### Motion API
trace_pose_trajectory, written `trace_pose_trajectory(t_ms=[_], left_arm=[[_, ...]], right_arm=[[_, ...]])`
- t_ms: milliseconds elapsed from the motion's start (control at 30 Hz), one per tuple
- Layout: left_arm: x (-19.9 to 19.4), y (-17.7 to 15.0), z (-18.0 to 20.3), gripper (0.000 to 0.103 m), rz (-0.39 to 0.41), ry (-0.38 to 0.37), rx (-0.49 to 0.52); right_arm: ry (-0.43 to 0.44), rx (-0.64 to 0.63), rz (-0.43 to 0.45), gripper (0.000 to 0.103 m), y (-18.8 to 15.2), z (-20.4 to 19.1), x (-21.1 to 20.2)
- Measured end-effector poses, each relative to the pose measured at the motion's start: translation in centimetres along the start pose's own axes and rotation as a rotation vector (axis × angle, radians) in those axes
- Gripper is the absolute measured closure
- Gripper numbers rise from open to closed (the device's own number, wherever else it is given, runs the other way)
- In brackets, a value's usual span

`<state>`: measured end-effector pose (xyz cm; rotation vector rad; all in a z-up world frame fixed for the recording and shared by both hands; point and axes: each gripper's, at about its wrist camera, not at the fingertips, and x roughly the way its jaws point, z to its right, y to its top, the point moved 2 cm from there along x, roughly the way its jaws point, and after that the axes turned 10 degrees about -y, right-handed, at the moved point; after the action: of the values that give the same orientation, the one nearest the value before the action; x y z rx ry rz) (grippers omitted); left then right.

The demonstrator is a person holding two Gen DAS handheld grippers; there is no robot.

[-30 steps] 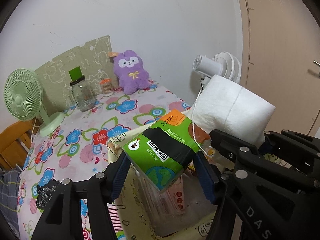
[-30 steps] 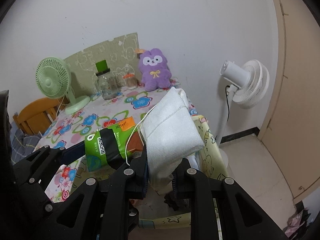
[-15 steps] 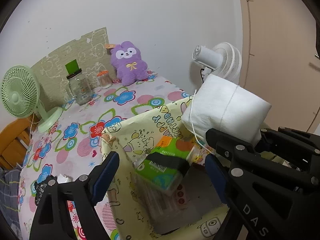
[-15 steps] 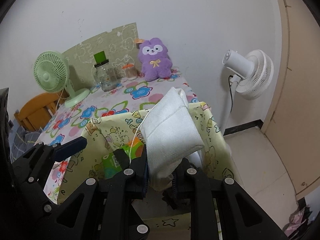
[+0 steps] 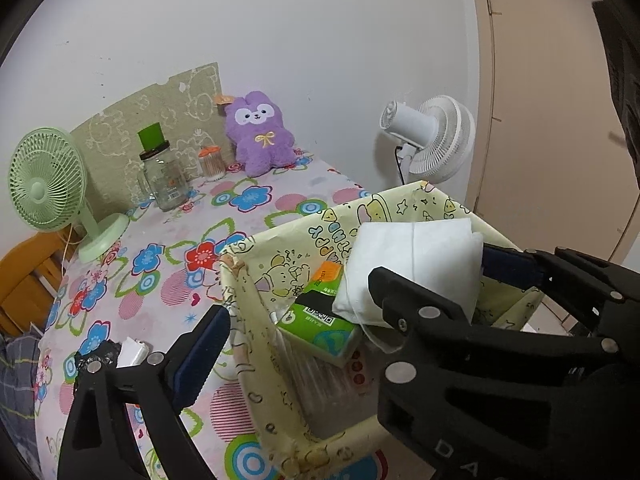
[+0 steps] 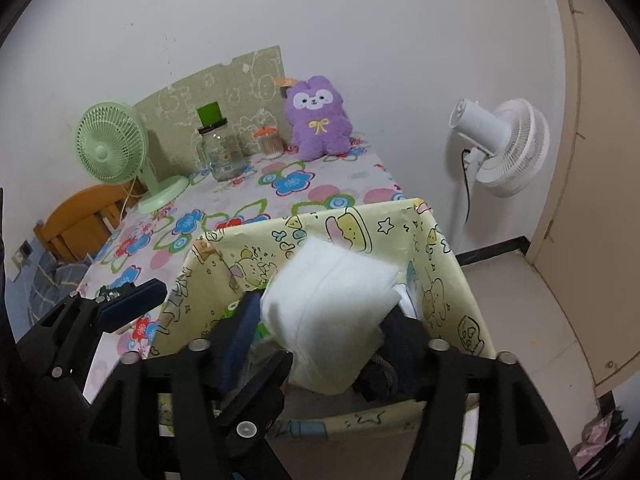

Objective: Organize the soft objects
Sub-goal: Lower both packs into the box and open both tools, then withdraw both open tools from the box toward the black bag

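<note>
Both grippers, left and right, have just been opening (nothing gripped), white pad and green pack inside the yellow bin.

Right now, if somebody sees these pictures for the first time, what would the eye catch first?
First the yellow cartoon-print storage box at the near table edge, with a white padded bundle on top of a green tissue pack inside it. The right gripper, its jaws just opened, frames that bundle. Next comes the purple plush toy against the wall at the far end of the flowered tablecloth.
</note>
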<state>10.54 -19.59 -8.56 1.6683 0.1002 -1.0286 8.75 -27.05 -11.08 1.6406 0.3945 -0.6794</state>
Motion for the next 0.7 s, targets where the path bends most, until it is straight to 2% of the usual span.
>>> trace_pose_trajectory(t_ms=[167, 333, 700], left_arm=[[-1.1, -0.3, -0.2, 0.004, 0.019, -0.003, -0.005], [-2.0, -0.4, -0.3, 0.003, 0.039, -0.005, -0.005], [-4.1, -0.1, -0.9, 0.0, 0.086, -0.007, -0.026]], right_arm=[[-0.007, -0.001, 0.01, 0.029, -0.1, -0.5, -1.0], [-0.034, 0.011, 0.026, 0.016, -0.2, -0.8, -2.1], [-0.063, 0.004, 0.07, 0.012, 0.4, -1.5, -4.4]])
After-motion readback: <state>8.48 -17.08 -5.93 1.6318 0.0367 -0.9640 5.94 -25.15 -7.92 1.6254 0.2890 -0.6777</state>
